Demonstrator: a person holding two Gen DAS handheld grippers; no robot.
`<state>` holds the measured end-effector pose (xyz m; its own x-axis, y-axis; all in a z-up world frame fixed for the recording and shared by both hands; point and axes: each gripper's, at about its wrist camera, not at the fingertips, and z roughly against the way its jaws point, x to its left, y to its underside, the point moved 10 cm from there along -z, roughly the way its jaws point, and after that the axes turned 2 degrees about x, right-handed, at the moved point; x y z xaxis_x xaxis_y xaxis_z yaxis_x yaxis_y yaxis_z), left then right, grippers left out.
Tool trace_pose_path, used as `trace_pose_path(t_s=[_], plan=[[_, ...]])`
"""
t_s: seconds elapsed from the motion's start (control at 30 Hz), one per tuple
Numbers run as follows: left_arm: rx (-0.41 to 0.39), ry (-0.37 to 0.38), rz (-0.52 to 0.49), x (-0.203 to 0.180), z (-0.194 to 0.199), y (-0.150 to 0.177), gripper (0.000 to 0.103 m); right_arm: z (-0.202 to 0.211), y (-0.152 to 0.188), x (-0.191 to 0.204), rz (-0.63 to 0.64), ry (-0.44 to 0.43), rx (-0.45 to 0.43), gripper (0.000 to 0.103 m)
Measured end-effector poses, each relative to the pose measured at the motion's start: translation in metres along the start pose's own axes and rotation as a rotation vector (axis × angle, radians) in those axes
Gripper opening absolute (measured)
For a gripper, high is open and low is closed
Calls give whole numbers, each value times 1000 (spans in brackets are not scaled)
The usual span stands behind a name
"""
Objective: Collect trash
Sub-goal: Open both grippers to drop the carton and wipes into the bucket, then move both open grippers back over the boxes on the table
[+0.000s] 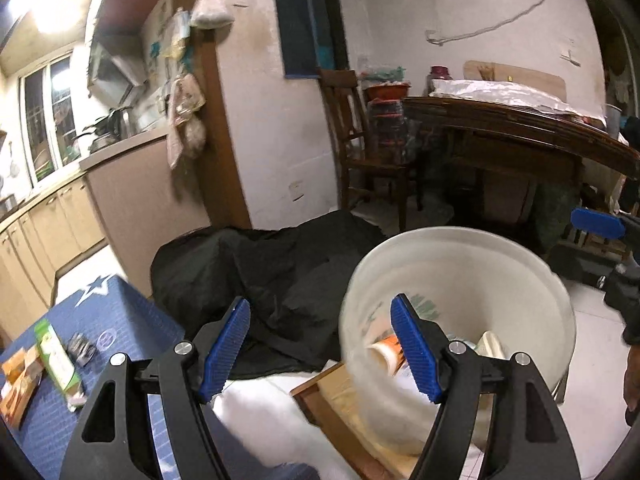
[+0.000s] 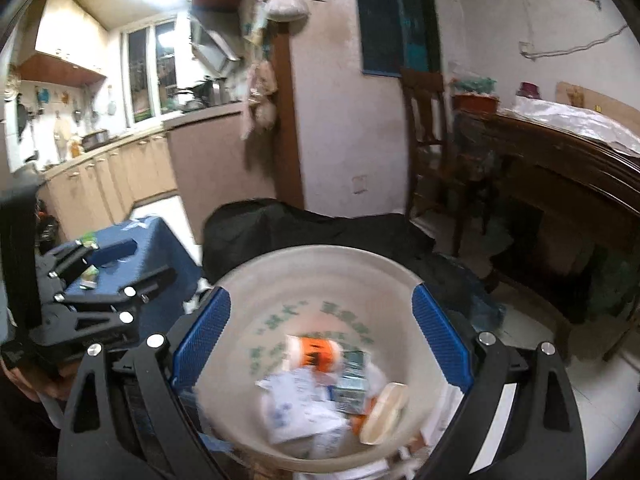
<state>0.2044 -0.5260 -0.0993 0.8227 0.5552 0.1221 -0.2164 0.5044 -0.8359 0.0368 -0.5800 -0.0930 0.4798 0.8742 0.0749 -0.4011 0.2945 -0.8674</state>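
My left gripper (image 1: 320,308) is open with nothing between its blue pads. It hangs over black cloth (image 1: 272,264), just left of a white bucket (image 1: 480,276). The bucket holds trash: an orange-and-white cup (image 2: 316,354), crumpled white paper (image 2: 296,408), a small box and a pale lid. My right gripper (image 2: 320,292) hovers above the bucket's rim (image 2: 320,250), open wide and holding nothing. More trash lies on the blue table (image 1: 120,312) at the left: a green box (image 1: 56,356), orange packets (image 1: 20,380) and a small dark wrapper (image 1: 82,348).
The bucket stands on a low wooden frame (image 1: 320,400) on white floor. A wooden chair (image 1: 360,140) and a dark wooden table (image 1: 520,132) fill the back right. Kitchen cabinets (image 1: 52,220) run along the left wall. A hand shows at the right edge.
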Motion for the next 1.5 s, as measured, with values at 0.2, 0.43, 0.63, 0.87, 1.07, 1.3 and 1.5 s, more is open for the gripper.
trace_pose_path(t_s=[0.2, 0.43, 0.63, 0.87, 1.07, 1.3, 1.5], plan=[[54, -109, 92, 80, 21, 41, 74, -12, -4, 84, 80, -155, 1, 89], [127, -265, 235, 179, 42, 96, 74, -48, 5, 179, 205, -294, 65, 89], [170, -388, 325, 260, 77, 150, 74, -69, 18, 246, 263, -398, 108, 89], [195, -505, 383, 343, 125, 194, 74, -98, 34, 301, 262, -461, 159, 89], [186, -530, 411, 378, 148, 212, 74, -110, 40, 342, 269, -491, 178, 89], [175, -512, 335, 415, 155, 213, 76, -130, 51, 396, 348, -529, 217, 89], [243, -449, 208, 461, 132, 216, 77, -165, 49, 428, 399, -531, 245, 89]])
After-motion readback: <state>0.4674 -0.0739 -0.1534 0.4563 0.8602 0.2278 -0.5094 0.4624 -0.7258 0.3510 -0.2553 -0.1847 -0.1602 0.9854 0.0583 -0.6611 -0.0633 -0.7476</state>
